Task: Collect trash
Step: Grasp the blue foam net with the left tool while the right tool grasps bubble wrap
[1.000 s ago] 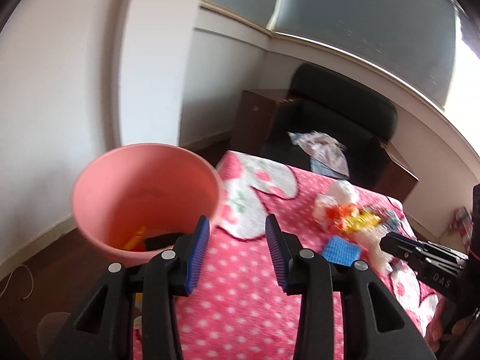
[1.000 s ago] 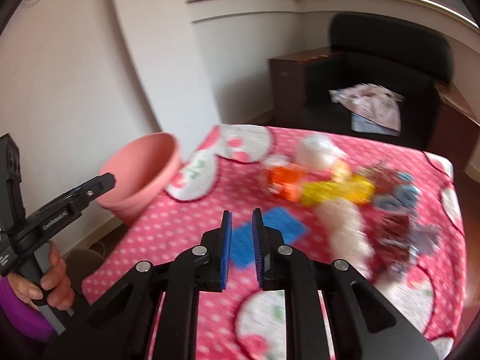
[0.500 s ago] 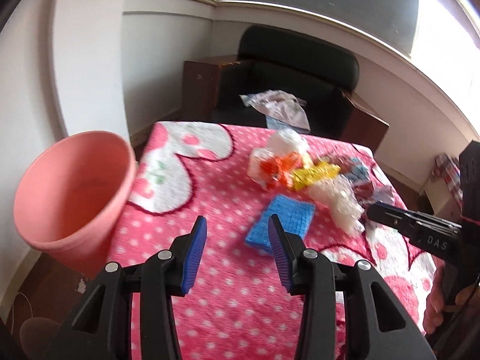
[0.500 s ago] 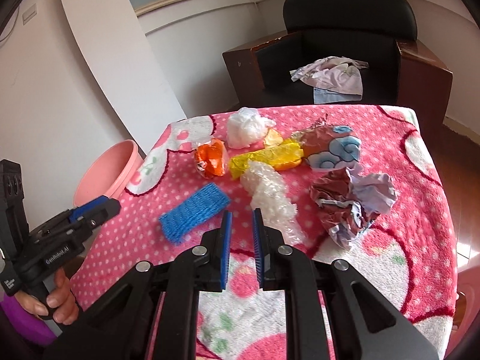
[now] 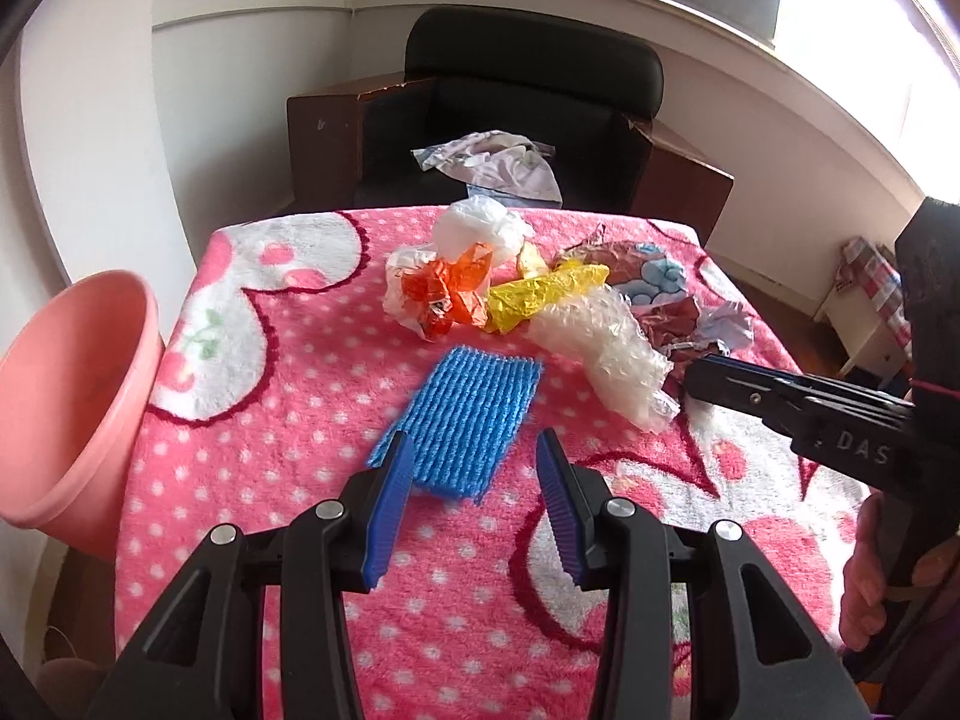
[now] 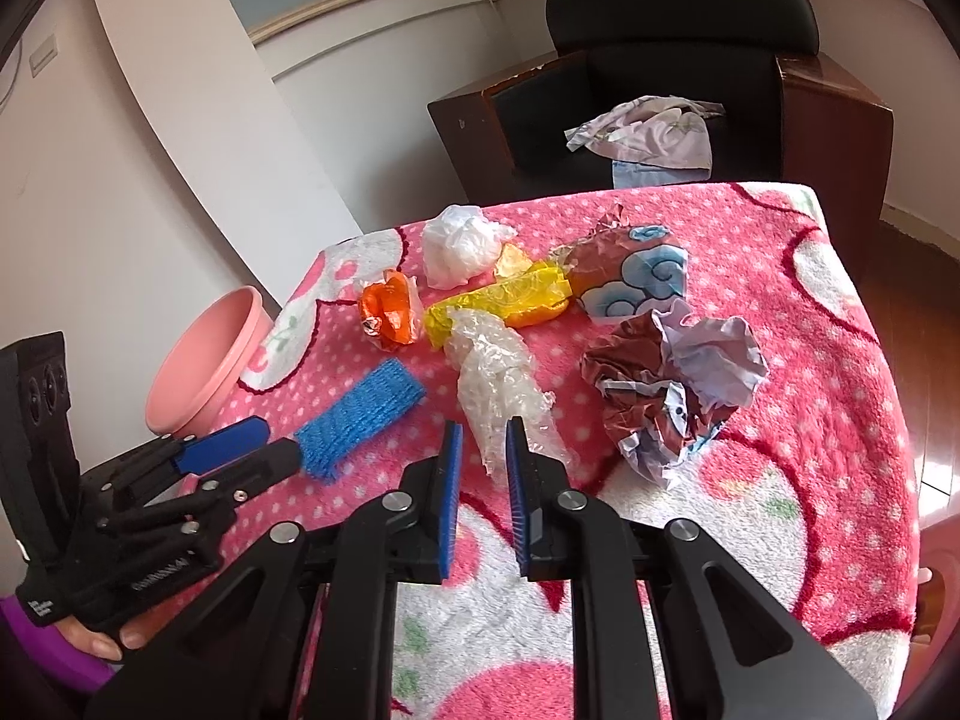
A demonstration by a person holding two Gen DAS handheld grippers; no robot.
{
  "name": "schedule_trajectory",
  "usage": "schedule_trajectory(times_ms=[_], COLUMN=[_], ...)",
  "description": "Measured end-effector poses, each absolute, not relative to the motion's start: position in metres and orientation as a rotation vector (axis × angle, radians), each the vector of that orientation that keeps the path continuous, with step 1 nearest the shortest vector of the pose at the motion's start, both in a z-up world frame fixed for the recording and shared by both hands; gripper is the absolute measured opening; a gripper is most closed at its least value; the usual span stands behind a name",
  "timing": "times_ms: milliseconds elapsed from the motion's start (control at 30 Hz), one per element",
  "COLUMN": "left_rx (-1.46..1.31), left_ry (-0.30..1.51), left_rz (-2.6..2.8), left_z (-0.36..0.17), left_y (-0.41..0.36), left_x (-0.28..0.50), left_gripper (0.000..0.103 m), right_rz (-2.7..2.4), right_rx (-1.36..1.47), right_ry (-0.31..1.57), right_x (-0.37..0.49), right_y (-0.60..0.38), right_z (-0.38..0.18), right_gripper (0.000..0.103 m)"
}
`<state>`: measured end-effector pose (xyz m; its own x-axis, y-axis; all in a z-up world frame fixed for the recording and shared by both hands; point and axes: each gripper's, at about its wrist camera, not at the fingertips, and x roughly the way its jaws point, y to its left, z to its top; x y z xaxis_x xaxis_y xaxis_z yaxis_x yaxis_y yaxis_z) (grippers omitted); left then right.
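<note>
A blue foam net (image 5: 474, 414) lies flat on the pink dotted tablecloth (image 5: 252, 420). My left gripper (image 5: 473, 450) hovers open at its near end, one finger on each side, without touching it. Beyond are an orange wrapper (image 5: 450, 294), a yellow bag (image 5: 540, 294), a white bag (image 5: 480, 228) and bubble wrap (image 6: 498, 378). My right gripper (image 6: 485, 438) has only a narrow gap between its pads. The bubble wrap's near tail shows in that gap and is not pinched. A pink bucket (image 5: 78, 396) stands off the table's left edge.
Crumpled brown and white paper (image 6: 678, 384) and a brown wrapper with blue clouds (image 6: 636, 270) lie on the right. A black armchair (image 5: 528, 90) with a cloth (image 5: 492, 162) stands behind the table. A person's hand (image 5: 870, 588) holds the right gripper's handle.
The left gripper swung right, away from the bucket, and came down over the blue net. The right gripper moved in toward the bubble wrap. Both jaw gaps look the same.
</note>
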<state>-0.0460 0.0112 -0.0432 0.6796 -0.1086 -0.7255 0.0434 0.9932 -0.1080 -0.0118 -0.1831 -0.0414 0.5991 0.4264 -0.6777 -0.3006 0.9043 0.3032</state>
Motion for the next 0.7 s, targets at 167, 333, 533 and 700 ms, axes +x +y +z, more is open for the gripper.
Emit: schedule_trajectory(times_ms=[167,333,533,700], left_rx=[-0.067,-0.047,-0.028,-0.008], left_ry=[0.834,0.838,0.843,0.844], left_rz=[-0.079,-0.073,-0.071,-0.057], left_z=[-0.047,-0.05,-0.053,-0.056], left_y=[0.005,0.002,-0.002,-0.003], left_x=[-0.041,-0.04,-0.039,-0.038], left_gripper=[0.042,0.042,0.042,0.042], right_rz=[0.432,0.43,0.433,0.437], right_rx=[0.165,0.172,0.173,0.175], right_ry=[0.829,0.831,0.833,0.832], right_x=[-0.012,-0.012,-0.013,-0.013], right_y=[-0.184,-0.187,-0.189,-0.189], right_z=[-0.042,-0.043,-0.044,-0.043], right_gripper=[0.016,0.016,0.016,0.016])
